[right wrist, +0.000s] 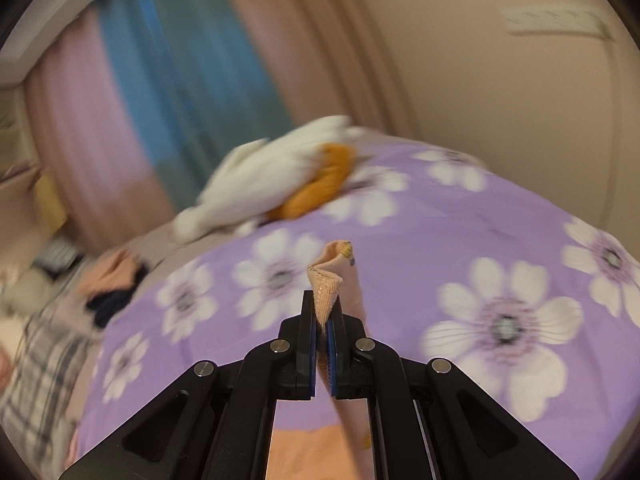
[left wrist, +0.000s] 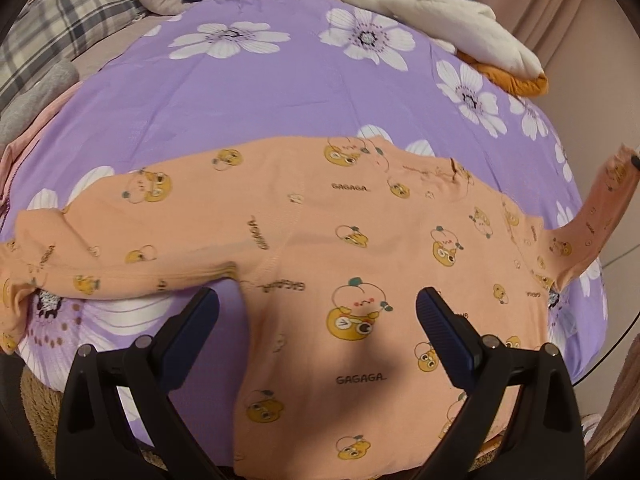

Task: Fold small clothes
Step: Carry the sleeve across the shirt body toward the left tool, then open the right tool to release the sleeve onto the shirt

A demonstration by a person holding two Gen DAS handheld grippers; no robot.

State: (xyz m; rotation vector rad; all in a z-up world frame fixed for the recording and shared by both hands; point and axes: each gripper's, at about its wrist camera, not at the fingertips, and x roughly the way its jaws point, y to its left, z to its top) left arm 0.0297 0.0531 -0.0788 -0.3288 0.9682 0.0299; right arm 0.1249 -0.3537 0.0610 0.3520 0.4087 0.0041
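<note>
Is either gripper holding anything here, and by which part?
The right gripper pinches the cuff end of the peach shirt's sleeve. The left gripper is open, holding nothing.

Warm, soft indoor light, evenly bright, no glare. Left wrist view mostly sharp, with a dim shadow on the peach shirt [left wrist: 320, 264] between the left gripper [left wrist: 318, 310] fingers. Right wrist view smeared by motion: plush duck [right wrist: 276, 176], curtains [right wrist: 168, 92] blurred. Heavy fisheye bending, dark corners in both.

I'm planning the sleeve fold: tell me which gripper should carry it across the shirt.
Right. The right gripper is shut on the cuff of the peach shirt, that sleeve lifted. The left gripper hovers open over the shirt's body, holding nothing.
</note>
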